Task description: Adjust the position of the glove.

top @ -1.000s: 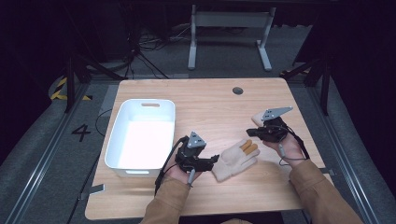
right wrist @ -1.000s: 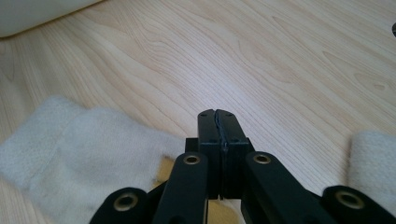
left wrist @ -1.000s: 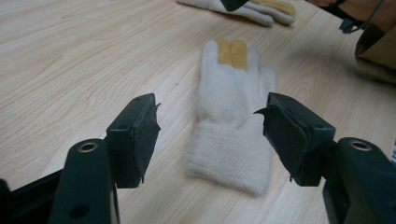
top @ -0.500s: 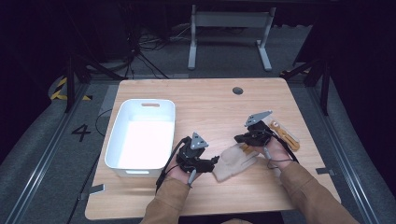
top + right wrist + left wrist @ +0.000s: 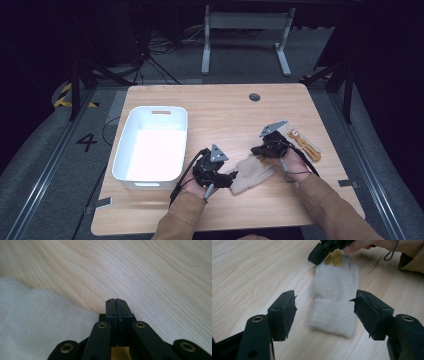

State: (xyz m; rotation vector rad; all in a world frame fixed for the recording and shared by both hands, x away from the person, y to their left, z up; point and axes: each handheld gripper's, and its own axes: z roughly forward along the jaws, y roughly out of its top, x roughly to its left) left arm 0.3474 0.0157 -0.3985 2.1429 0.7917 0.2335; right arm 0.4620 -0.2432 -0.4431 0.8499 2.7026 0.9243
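Observation:
A cream knitted glove (image 5: 252,172) with yellow fingertips lies flat on the wooden table (image 5: 225,110), near its front edge. My left gripper (image 5: 231,179) is at the glove's cuff. In the left gripper view its jaws (image 5: 324,302) stand open on either side of the cuff (image 5: 332,315) without touching it. My right gripper (image 5: 257,150) is shut and points down at the glove's finger end. In the right gripper view its shut tips (image 5: 116,302) hover just over the wood, with the glove (image 5: 32,322) to their left. Nothing shows between those jaws.
A white plastic bin (image 5: 152,145) stands empty on the left half of the table. A second cream and orange glove-like item (image 5: 302,141) lies to the right of my right hand. A round grommet (image 5: 255,97) sits near the far edge.
My right gripper has moved left and down to the glove's fingertips, uncovering the cream and orange item at the right. The left gripper has stayed at the cuff.

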